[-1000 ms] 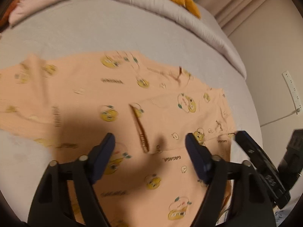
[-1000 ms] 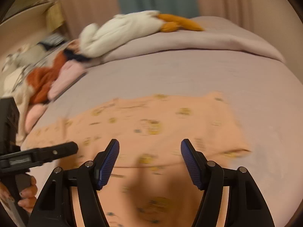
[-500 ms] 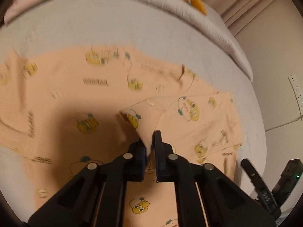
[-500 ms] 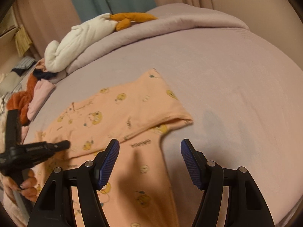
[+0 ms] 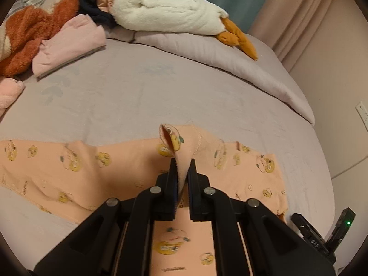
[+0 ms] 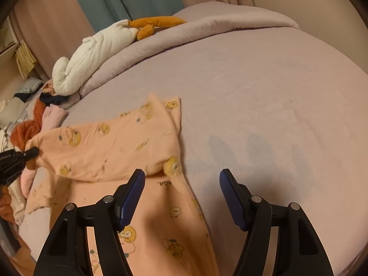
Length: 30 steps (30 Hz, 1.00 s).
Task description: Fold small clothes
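Observation:
A peach garment printed with yellow cartoon birds lies on the lilac bed sheet. My left gripper is shut on a fold of the garment and holds it lifted above the bed. In the right wrist view the same garment is raised at the left, pinched by the left gripper, with one part folded over another. My right gripper is open and empty, low over the garment's right edge.
A white plush duck with orange feet lies on a rolled lilac duvet at the back. Pink folded clothes and a rust fleece sit at the back left. A wall socket is at the right.
My left gripper closed on the garment and lifted it up, tilting its view toward the back of the bed. My right gripper stayed open and swung toward the garment's right edge.

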Each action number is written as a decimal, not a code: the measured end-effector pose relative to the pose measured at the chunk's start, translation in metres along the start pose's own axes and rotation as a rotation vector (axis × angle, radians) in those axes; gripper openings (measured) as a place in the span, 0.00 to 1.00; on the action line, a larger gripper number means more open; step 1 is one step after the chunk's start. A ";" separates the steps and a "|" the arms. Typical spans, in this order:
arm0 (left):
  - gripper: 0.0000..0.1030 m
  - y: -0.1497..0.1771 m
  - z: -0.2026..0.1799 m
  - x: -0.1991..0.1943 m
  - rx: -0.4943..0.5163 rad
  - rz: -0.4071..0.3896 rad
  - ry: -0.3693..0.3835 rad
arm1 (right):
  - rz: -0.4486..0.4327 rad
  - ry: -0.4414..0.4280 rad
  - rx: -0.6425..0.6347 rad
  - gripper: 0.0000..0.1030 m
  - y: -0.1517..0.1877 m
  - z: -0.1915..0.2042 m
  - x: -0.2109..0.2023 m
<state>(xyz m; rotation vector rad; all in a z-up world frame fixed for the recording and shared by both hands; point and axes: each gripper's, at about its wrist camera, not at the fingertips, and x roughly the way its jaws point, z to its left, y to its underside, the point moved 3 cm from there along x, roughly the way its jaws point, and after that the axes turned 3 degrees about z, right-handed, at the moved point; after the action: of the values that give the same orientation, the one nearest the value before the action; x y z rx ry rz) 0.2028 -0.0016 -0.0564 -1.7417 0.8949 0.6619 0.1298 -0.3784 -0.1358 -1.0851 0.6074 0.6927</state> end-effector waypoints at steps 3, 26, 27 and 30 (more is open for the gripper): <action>0.06 -0.001 0.012 0.001 -0.009 0.007 -0.031 | 0.002 -0.008 -0.011 0.65 -0.001 0.004 0.002; 0.07 0.023 0.057 0.035 -0.042 0.126 -0.103 | 0.111 0.034 -0.083 0.17 -0.004 0.024 0.041; 0.07 0.023 0.058 0.035 -0.041 0.127 -0.103 | 0.105 0.045 -0.096 0.12 -0.004 0.025 0.039; 0.07 0.025 0.061 0.036 -0.039 0.132 -0.101 | 0.069 0.047 -0.090 0.09 -0.007 0.024 0.028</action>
<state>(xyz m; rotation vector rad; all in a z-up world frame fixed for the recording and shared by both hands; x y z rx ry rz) 0.2022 0.0414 -0.1178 -1.6781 0.9380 0.8518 0.1551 -0.3521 -0.1439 -1.1712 0.6611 0.7619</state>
